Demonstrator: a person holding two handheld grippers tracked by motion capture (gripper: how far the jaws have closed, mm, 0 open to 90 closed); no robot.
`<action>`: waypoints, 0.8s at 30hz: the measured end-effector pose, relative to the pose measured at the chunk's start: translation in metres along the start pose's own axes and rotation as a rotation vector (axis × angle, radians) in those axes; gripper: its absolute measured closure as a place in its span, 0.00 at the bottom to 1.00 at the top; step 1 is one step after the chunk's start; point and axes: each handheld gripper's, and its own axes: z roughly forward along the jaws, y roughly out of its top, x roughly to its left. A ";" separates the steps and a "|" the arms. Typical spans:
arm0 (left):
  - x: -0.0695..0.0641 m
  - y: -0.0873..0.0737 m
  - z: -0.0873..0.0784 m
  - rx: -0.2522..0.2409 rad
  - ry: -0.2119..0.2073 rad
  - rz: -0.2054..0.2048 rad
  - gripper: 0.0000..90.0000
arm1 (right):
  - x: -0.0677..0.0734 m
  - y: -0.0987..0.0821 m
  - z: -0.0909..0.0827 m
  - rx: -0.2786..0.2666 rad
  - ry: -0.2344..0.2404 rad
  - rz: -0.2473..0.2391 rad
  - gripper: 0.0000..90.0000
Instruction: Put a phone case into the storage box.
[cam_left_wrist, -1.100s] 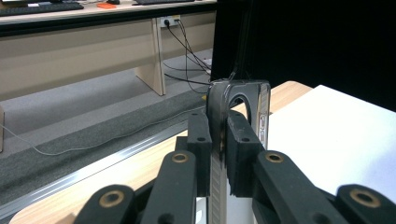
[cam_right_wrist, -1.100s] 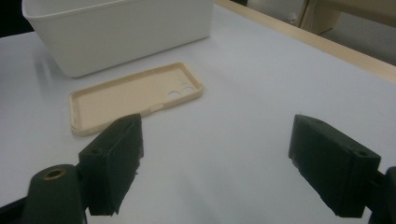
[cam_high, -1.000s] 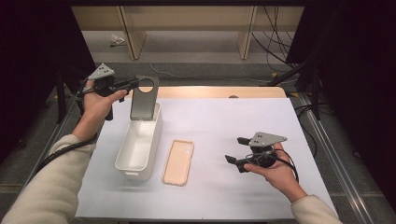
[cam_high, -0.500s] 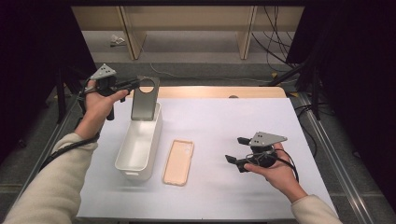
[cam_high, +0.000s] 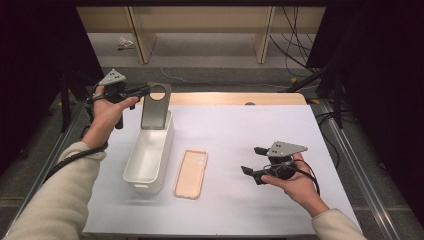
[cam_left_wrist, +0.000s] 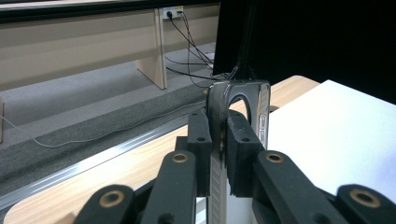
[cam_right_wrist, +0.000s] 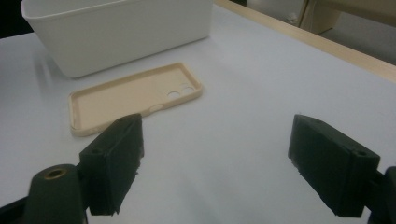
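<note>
Two tongs, one dark phone case gripped

Left tongs (cam_left_wrist: 219, 140) are clamping narrowly on the dark phone case (cam_high: 155, 106), holding it upright over the white bin's (cam_high: 148, 159) far end. Right tongs (cam_right_wrist: 215, 163) are hovering wide open, empty, near the beige phone case (cam_right_wrist: 130, 95) on the counter (cam_high: 235, 130).

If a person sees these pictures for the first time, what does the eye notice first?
First, the dark phone case that the left gripper clamps upright over the far end of the white bin. Next, the beige phone case lying flat on the white table beside the bin, and the right gripper, open, to its right.
</note>
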 end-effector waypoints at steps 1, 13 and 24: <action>0.000 0.000 0.000 0.001 0.001 -0.001 0.90 | 0.000 0.000 0.000 -0.001 0.001 0.001 0.21; 0.002 -0.005 0.005 0.011 0.006 -0.005 0.90 | 0.000 0.000 0.000 -0.003 0.001 0.003 0.21; 0.002 -0.011 0.010 0.025 0.010 -0.010 0.90 | 0.000 0.000 0.000 -0.006 0.001 0.004 0.21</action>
